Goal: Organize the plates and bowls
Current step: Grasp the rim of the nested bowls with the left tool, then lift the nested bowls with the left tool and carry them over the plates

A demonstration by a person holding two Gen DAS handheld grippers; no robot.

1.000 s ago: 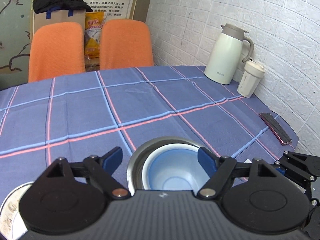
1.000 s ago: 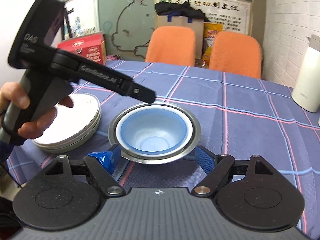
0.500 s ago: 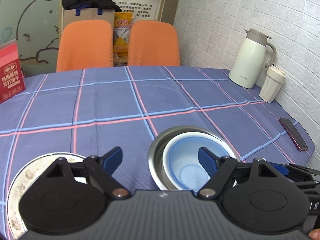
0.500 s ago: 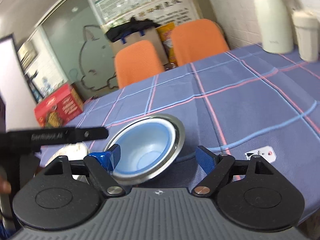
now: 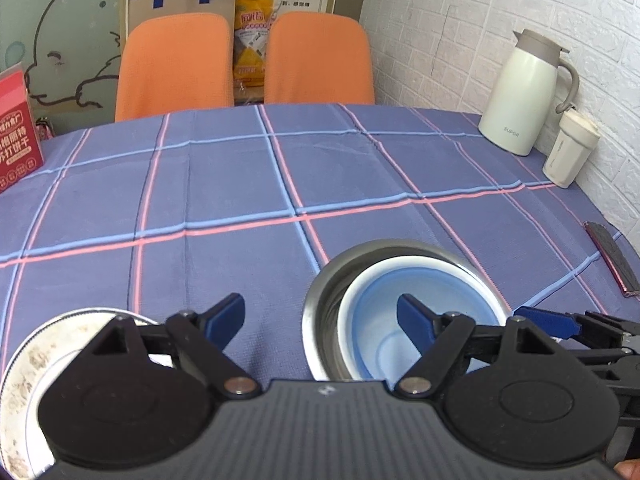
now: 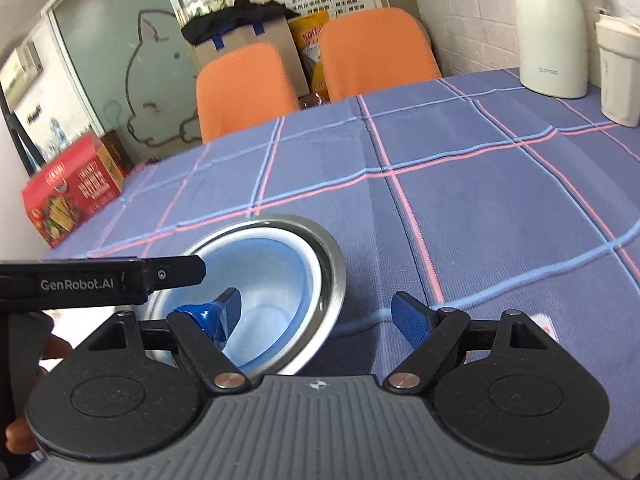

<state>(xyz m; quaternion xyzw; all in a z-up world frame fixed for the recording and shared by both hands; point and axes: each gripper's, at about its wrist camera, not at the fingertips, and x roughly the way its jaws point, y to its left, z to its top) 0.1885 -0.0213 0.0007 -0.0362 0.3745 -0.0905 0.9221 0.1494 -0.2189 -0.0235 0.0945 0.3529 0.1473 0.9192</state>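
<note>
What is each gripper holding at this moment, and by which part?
Nothing is held. The left gripper and the right gripper are both open near the blue bowl nested in the steel bowl.

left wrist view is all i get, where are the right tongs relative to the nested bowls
Observer: The right tongs straddle the bowls' rim. One finger is over the inside of the blue bowl. The other is outside the steel bowl, above the cloth.
Operator: gripping anything
Observer: No. The jaws stand wide open, and I cannot tell whether either pad touches the rim.
Operator: anything near that outer finger
Observer: A small white card lies on the cloth just to the right of it, partly hidden by the tongs.
</note>
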